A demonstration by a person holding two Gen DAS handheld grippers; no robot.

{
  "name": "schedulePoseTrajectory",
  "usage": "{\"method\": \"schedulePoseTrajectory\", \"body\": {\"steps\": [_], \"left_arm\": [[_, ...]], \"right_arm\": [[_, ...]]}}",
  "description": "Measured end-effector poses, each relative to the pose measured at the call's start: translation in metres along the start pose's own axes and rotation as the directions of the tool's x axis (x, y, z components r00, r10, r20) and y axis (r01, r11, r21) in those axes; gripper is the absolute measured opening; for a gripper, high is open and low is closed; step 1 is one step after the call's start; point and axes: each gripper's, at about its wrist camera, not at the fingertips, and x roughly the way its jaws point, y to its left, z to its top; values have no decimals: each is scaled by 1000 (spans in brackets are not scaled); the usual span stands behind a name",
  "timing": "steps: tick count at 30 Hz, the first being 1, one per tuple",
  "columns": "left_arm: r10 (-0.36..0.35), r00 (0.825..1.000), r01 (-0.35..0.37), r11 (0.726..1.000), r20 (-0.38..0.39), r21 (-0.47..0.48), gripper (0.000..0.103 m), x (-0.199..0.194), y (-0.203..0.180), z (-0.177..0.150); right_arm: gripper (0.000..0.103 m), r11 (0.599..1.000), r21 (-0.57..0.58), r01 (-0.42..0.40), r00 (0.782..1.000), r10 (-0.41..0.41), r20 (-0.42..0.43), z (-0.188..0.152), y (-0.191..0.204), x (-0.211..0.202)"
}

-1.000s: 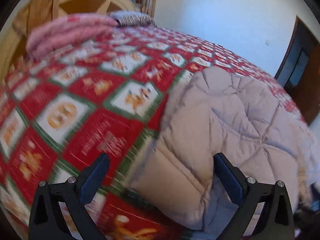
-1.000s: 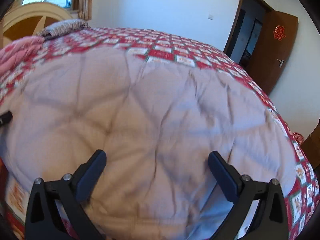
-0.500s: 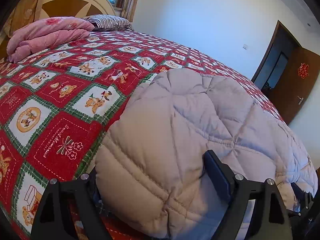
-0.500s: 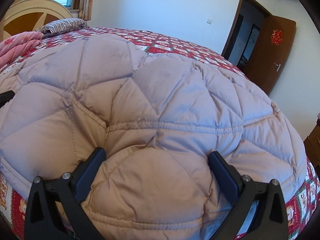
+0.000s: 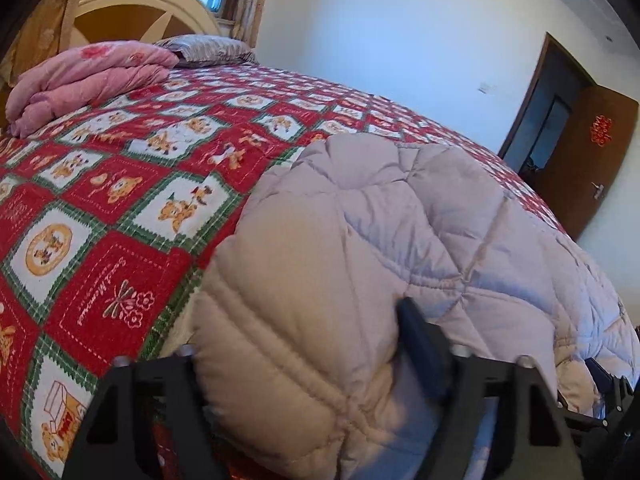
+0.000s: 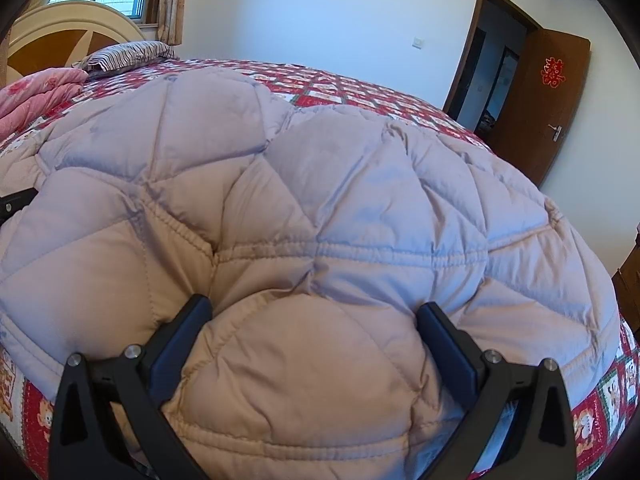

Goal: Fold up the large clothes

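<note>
A large pale pink-beige quilted padded coat (image 5: 400,220) lies puffed up on the bed and fills most of the right wrist view (image 6: 320,160). My left gripper (image 5: 304,332) is at the coat's near left edge. Its jaws are closing on a thick fold of that edge. The right finger (image 5: 420,340) presses into the cloth and the left finger is hidden behind the fold. My right gripper (image 6: 314,308) stands open and wide, pushed into the coat's near edge. A padded bulge sits between its fingers (image 6: 180,336).
The bed cover (image 5: 120,200) is a red, green and white check with bear pictures. A folded pink duvet (image 5: 80,76) and a striped pillow (image 5: 200,46) lie by the headboard (image 5: 132,12). A brown door (image 6: 536,104) stands open at the far right.
The left gripper moved onto the coat's left edge and its jaws narrowed around a fold. The right gripper settled into the coat's near edge and has stayed wide.
</note>
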Motion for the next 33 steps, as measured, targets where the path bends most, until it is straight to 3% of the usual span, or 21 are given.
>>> {"method": "schedulePoseTrajectory", "body": {"steps": [3, 5, 15, 21, 28, 31, 33], "left_arm": [[-43, 999, 43, 999, 10, 9, 31, -6, -1, 5], [-70, 997, 69, 998, 19, 5, 25, -14, -1, 11], [-178, 981, 181, 983, 79, -28, 21, -52, 20, 25], [-144, 978, 149, 989, 152, -22, 21, -85, 49, 37], [-45, 970, 38, 999, 237, 35, 21, -120, 60, 58], [-27, 966, 4, 996, 257, 88, 21, -125, 42, 65], [-38, 959, -1, 991, 282, 136, 21, -131, 24, 69]], "right_arm": [[103, 1000, 1, -2, 1000, 2, 1, 0, -1, 0], [103, 1000, 0, -1, 1000, 1, 1, 0, -1, 0], [103, 997, -32, 72, 997, -72, -5, 2, 14, -3], [103, 994, -68, 82, 996, -81, 24, 2, 53, -11], [103, 993, -112, -25, 998, 32, 58, 4, 109, -24], [103, 990, -106, -98, 994, 102, 39, 4, 108, -29], [103, 975, -102, -199, 979, 201, 12, 6, 92, -34]]}}
